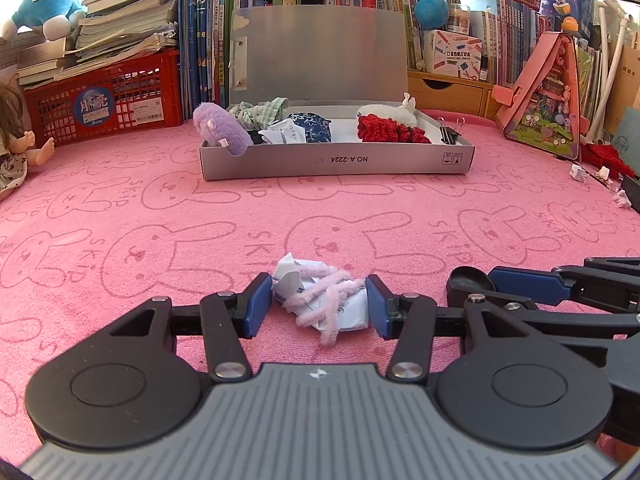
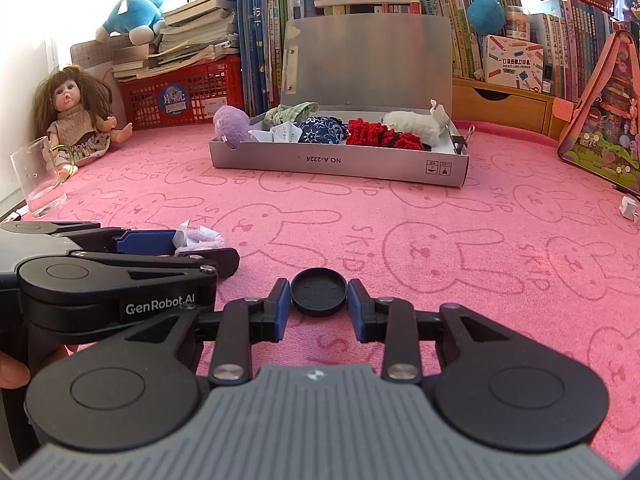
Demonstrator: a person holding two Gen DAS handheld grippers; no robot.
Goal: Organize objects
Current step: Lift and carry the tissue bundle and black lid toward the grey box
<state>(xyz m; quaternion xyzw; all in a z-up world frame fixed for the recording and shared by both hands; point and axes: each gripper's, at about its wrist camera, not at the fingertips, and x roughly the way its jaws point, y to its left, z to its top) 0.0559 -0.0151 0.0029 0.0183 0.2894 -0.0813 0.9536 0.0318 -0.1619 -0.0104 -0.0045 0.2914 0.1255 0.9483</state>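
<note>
A crumpled white paper wad wrapped in pale pink fuzzy wire [image 1: 320,300] lies on the pink rabbit-print cloth. My left gripper [image 1: 319,306] is shut on it, both blue pads touching its sides. In the right wrist view the same wad [image 2: 198,236] shows at the left gripper [image 2: 176,246]. A black round lid [image 2: 319,290] sits flat on the cloth, with my right gripper [image 2: 319,300] shut on its rim. Straight ahead stands an open grey cardboard box [image 1: 340,162], lid raised, holding a purple plush, cloth pieces, paper, red knitwear and a white plush.
A doll [image 2: 76,116] and a clear glass [image 2: 38,178] stand at the far left, with a red crate [image 1: 108,106] under stacked books behind. A pink bag [image 1: 544,100] leans at the right, small paper bits [image 1: 578,172] near it. Books line the back.
</note>
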